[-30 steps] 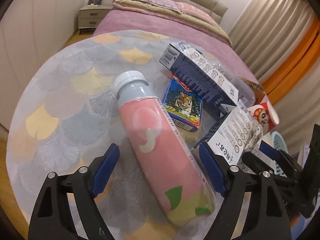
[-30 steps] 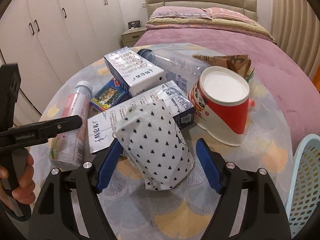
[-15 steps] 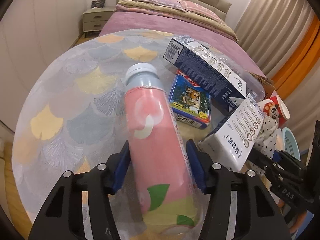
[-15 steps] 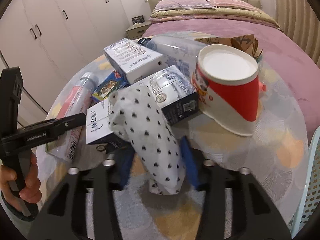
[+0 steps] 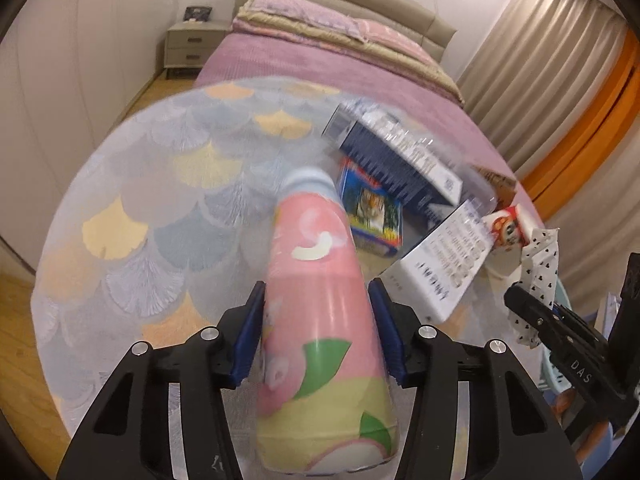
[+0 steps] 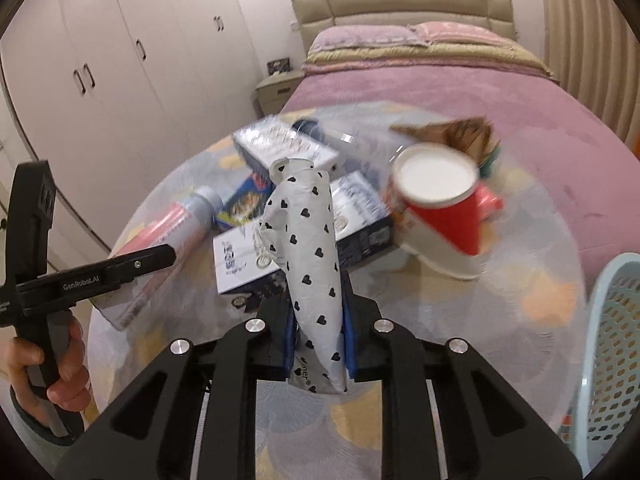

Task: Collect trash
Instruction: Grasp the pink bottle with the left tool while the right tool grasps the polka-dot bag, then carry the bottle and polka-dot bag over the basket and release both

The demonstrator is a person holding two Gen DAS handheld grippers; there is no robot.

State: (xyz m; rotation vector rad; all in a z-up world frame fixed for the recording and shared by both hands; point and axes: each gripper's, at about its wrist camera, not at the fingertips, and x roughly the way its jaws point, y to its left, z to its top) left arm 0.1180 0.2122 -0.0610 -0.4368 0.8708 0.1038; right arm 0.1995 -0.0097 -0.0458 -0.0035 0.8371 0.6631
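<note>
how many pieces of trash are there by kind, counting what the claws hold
bottles: 2, pink bottle, clear bottle
boxes: 3, tiger box
paper cups: 1
heart-print bags: 1
brown paper: 1
total: 8

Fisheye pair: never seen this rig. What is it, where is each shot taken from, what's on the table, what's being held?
There is no robot arm here. A person carries a hand-held tool in each hand, each with black tongs tipped by blue pads and a fisheye camera looking out along them.

The left wrist view shows the left tongs closing on a pink bottle, with the pads against its sides. The right wrist view shows the right tongs closing on a crumpled heart-print bag. At that picture's left edge you can see the person's hand gripping the other tool.

Both look over a round table in a bedroom. On it lie two blue-and-white boxes, a small tiger box, a clear bottle, a red cup on its side and brown paper. A pale blue basket stands at the right.
</note>
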